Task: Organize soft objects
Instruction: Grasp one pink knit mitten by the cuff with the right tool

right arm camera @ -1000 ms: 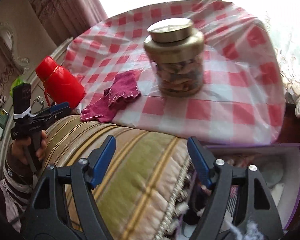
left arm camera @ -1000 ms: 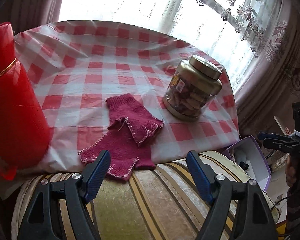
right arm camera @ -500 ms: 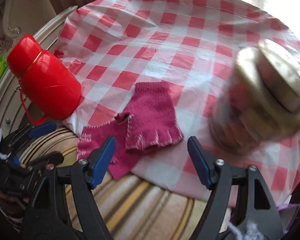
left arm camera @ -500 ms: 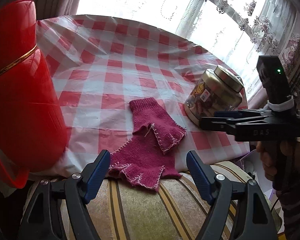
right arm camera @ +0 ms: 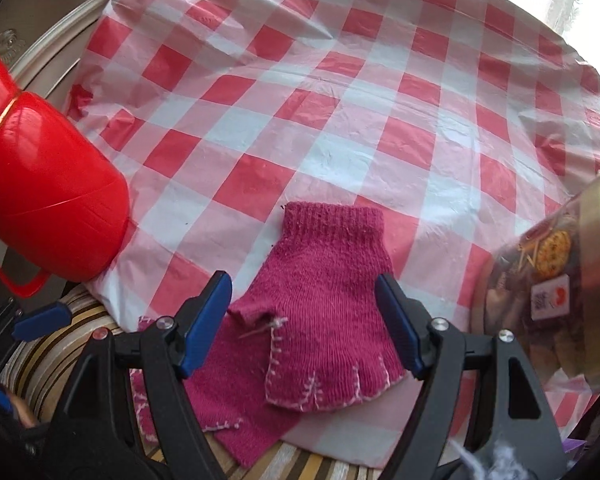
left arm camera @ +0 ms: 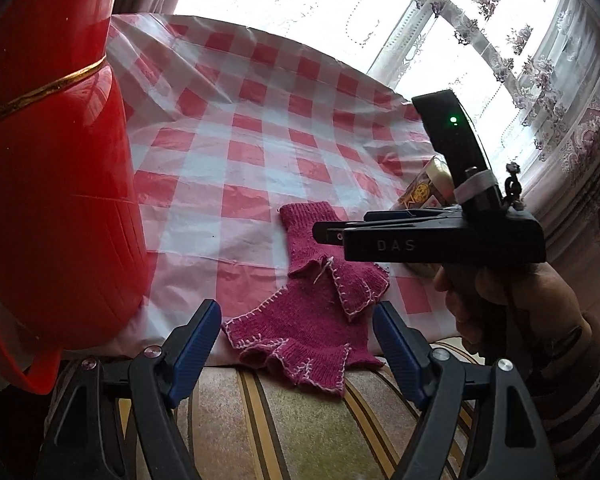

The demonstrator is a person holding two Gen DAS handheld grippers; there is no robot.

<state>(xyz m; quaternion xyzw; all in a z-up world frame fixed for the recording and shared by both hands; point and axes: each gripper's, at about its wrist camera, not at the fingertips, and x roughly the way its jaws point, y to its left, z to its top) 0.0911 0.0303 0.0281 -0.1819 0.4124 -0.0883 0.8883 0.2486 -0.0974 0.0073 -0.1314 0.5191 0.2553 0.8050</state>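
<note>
Two magenta fingerless knitted gloves are lying overlapped at the near edge of a red-and-white checked tablecloth [right arm camera: 340, 80], one crossing on top of the other. In the right wrist view the upper glove [right arm camera: 324, 312] is sitting in the lower centre of the frame, cuff pointing up the picture, finger openings towards the bottom; the lower glove [right arm camera: 236, 412] is spreading out beneath it to the lower left, hanging partly over the striped cushion edge [right arm camera: 44, 352]. The right gripper [right arm camera: 304, 320] is hovering over the upper glove with its blue pads spread wide on either side of it, pinching nothing. In the left wrist view the left gripper [left arm camera: 296, 344] is filling the bottom of the frame, its jaws likewise standing wide apart and empty, the lower glove [left arm camera: 300, 332] lying between and beyond the tips. The right gripper is showing from the side at centre right there, a hand [left arm camera: 516, 300] wrapped round its handle. A red plastic flask [left arm camera: 48, 184] is filling the left side of that frame. A gold-lidded jar [right arm camera: 560, 280] is standing at the right edge of the right wrist view.
</note>
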